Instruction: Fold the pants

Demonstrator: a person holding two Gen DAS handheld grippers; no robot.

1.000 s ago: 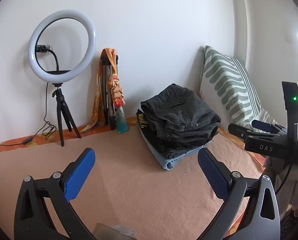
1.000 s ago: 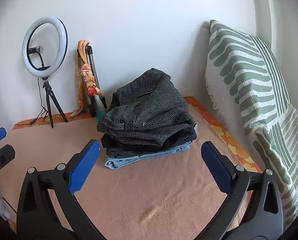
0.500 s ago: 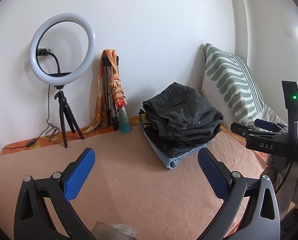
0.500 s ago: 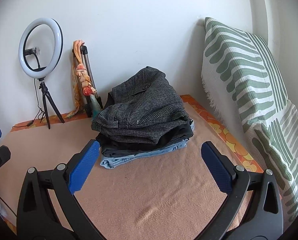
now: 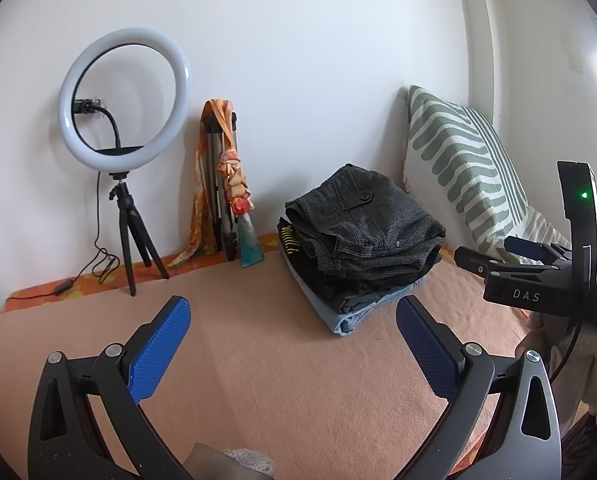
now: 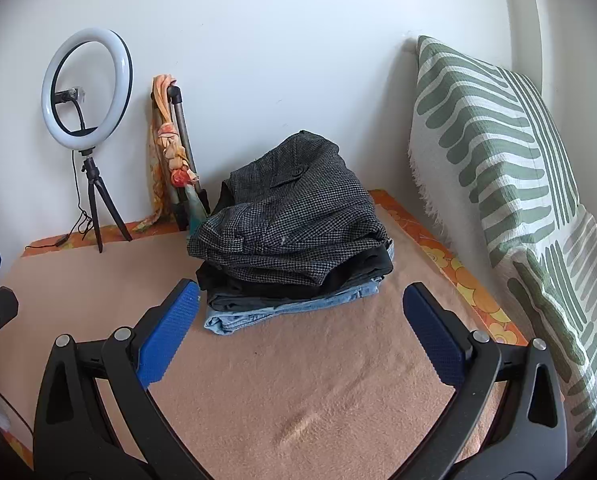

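A stack of folded pants (image 5: pixel 362 240) lies at the back of a peach blanket (image 5: pixel 266 368): grey checked pants on top, a dark pair under them, light blue jeans at the bottom. It also shows in the right wrist view (image 6: pixel 294 228). My left gripper (image 5: pixel 294 344) is open and empty, held above the blanket in front of the stack. My right gripper (image 6: pixel 302 332) is open and empty, just in front of the stack; its body shows in the left wrist view (image 5: pixel 538 280) at the right.
A ring light on a tripod (image 5: pixel 124 108) stands at the back left with a cable on the floor. A folded tripod with an orange scarf (image 5: pixel 222 176) leans on the wall. A green striped pillow (image 6: pixel 498 160) stands along the right side.
Both grippers have drawn back a little from the stack, which looks smaller and farther in the left view. Both stay open and empty.
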